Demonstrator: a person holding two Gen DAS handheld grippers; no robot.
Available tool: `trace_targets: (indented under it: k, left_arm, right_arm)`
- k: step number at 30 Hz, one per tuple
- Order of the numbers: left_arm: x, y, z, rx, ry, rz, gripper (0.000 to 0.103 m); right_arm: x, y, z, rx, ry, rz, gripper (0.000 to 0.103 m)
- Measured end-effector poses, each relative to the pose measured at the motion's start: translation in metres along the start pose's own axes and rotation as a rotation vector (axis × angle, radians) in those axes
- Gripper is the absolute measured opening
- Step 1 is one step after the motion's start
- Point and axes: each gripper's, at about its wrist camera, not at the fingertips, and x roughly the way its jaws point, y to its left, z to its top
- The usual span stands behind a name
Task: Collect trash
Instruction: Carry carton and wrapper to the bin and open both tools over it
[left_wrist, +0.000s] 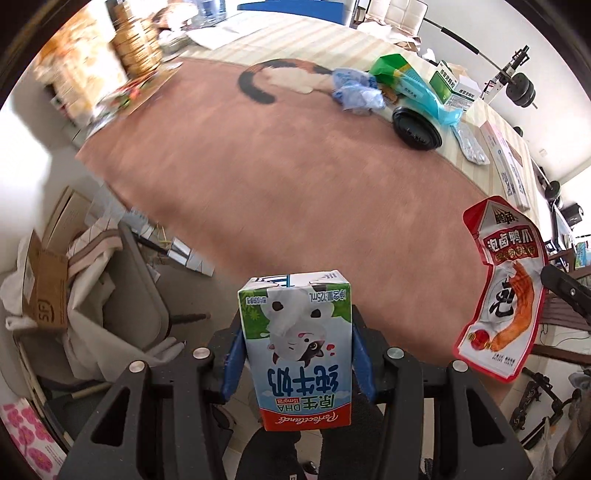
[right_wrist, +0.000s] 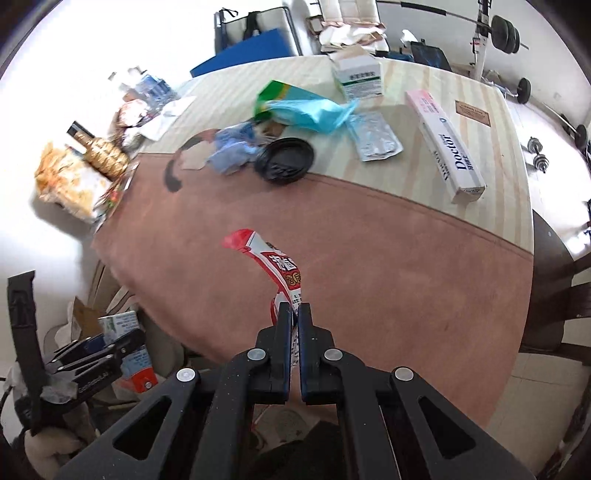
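Both picks look done: the left gripper (left_wrist: 295, 354) pinches the small white-and-green milk carton (left_wrist: 297, 347), the right gripper (right_wrist: 294, 314) clamps the red-and-white foil snack wrapper (right_wrist: 275, 266), both above the pink table mat's (right_wrist: 369, 258) near edge. Next, probably, carry these 2 to a bin; none visible.

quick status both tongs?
Left tongs: closed on the milk carton.
Right tongs: closed on the red snack wrapper.
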Motion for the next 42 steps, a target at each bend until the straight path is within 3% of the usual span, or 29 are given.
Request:
trace_targets:
  k: [5, 11, 18, 26, 28, 29, 30, 32, 33, 35, 36, 40, 42]
  left_arm:
    - [0.002, 0.027, -0.045, 0.007, 0.033, -0.008, 0.046]
    - [0.048, 0.056, -0.082, -0.011, 0.124, 0.003, 0.046]
    - [0.154, 0.085, -0.106, -0.069, 0.222, -0.017, 0.046]
    - [0.287, 0.124, -0.12, -0.193, 0.311, -0.16, 0.049]
    - [0.308, 0.134, -0.124, -0.221, 0.313, -0.168, 0.065]
    - [0.317, 0.138, -0.127, -0.237, 0.314, -0.168, 0.089]
    - [0.324, 0.143, -0.129, -0.249, 0.315, -0.167, 0.102]
    - [0.329, 0.147, -0.132, -0.262, 0.314, -0.153, 0.102]
    - [0.33, 0.149, -0.135, -0.266, 0.31, -0.136, 0.102]
    - [0.328, 0.149, -0.14, -0.258, 0.292, -0.093, 0.102]
    - [0.324, 0.148, -0.142, -0.245, 0.274, -0.062, 0.102]
    - [0.306, 0.141, -0.15, -0.178, 0.207, 0.082, 0.102]
    - [0.299, 0.138, -0.154, -0.159, 0.214, 0.11, 0.102]
  right_arm:
    - [0.005, 0.041, -0.063, -0.029, 0.018, 0.002, 0.003]
    - [0.058, 0.065, -0.133, -0.022, 0.119, 0.009, 0.003]
    - [0.167, 0.067, -0.188, -0.056, 0.234, 0.004, 0.003]
    - [0.303, 0.052, -0.229, -0.051, 0.272, 0.011, 0.003]
    - [0.337, 0.048, -0.237, -0.044, 0.285, 0.003, 0.004]
    - [0.35, 0.046, -0.239, -0.04, 0.294, -0.008, 0.004]
    - [0.364, 0.044, -0.242, -0.035, 0.294, -0.025, 0.006]
    - [0.383, 0.04, -0.248, -0.037, 0.311, -0.018, 0.008]
    - [0.389, 0.038, -0.25, -0.043, 0.318, -0.028, 0.012]
    - [0.394, 0.038, -0.254, -0.065, 0.319, -0.06, 0.045]
    - [0.393, 0.038, -0.255, -0.072, 0.316, -0.063, 0.051]
    - [0.387, 0.046, -0.256, -0.154, 0.302, -0.172, 0.098]
    - [0.383, 0.051, -0.252, -0.179, 0.296, -0.211, 0.101]
